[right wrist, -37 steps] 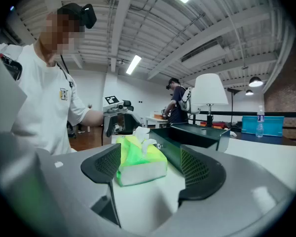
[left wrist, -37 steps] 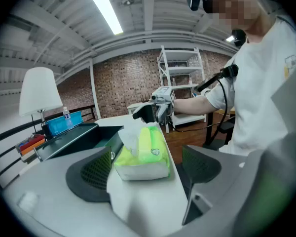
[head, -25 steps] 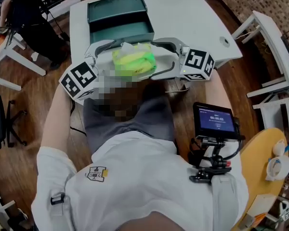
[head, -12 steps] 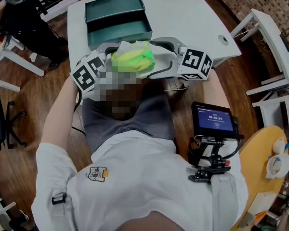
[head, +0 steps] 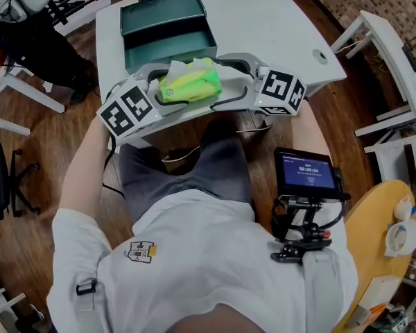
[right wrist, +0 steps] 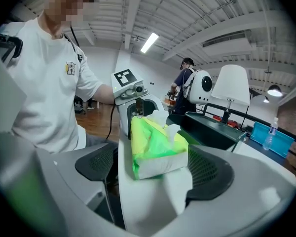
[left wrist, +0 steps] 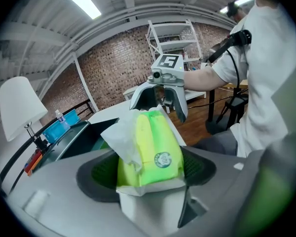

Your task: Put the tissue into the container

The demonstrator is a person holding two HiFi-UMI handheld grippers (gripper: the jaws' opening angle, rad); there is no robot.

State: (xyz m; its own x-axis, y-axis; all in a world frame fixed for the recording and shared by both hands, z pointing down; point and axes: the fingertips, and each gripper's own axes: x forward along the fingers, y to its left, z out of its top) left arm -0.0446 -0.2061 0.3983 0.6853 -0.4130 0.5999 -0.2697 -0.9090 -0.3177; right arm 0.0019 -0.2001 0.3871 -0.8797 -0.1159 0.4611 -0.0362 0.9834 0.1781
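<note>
A yellow-green tissue pack [head: 191, 82] with a white tissue sticking out lies on the white table [head: 263, 19] near its front edge. Just behind it stands the dark green open container [head: 168, 26]. My left gripper [head: 175, 85] comes in from the left. Its jaws are closing, and in the left gripper view both pads meet the sides of the pack [left wrist: 150, 149]. My right gripper [head: 218, 84] faces it from the right. Its jaws are just starting to close, with the pack [right wrist: 155, 144] between them and a gap on each side.
A screen on a chest rig [head: 308, 173] hangs at the person's right. A round yellow table [head: 374, 241] and white frames stand to the right, a black chair [head: 0, 179] to the left. A person with a backpack [right wrist: 190, 90] stands beyond the container [right wrist: 212, 130].
My left gripper has swung in toward the pack and its jaws have narrowed onto it. The right gripper has hardly moved.
</note>
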